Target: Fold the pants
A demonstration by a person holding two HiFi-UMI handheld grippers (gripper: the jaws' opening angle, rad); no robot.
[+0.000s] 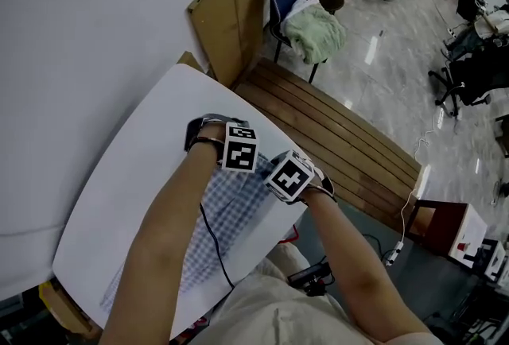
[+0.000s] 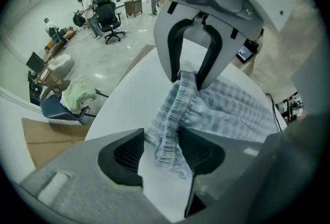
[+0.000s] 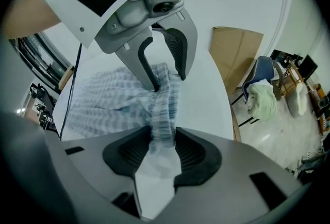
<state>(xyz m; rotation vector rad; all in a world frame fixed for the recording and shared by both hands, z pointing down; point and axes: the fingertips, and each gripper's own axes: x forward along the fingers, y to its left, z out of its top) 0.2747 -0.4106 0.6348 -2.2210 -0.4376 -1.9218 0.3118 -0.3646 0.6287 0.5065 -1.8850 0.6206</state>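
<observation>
Blue-and-white checked pants (image 1: 227,216) lie on a white table (image 1: 127,176), and both grippers stand over their gathered waistband. In the left gripper view the waistband (image 2: 167,138) sits between the jaws of my left gripper (image 2: 160,148). A gap shows beside the left pad, so that gripper is open. Facing it, my right gripper (image 2: 190,76) straddles the same bunched edge. In the right gripper view the waistband (image 3: 161,114) runs between the spread pads of my right gripper (image 3: 161,148), loose and not pinched. The left gripper (image 3: 164,76) stands opposite. The marker cubes (image 1: 240,146) hide both sets of fingertips in the head view.
A black cable (image 1: 213,244) crosses the pants. A slatted wooden bench (image 1: 334,137) adjoins the table's far edge. A cardboard sheet (image 1: 235,13) leans on the wall, next to a blue chair holding a green cloth (image 1: 316,32). People and office chairs stand far off.
</observation>
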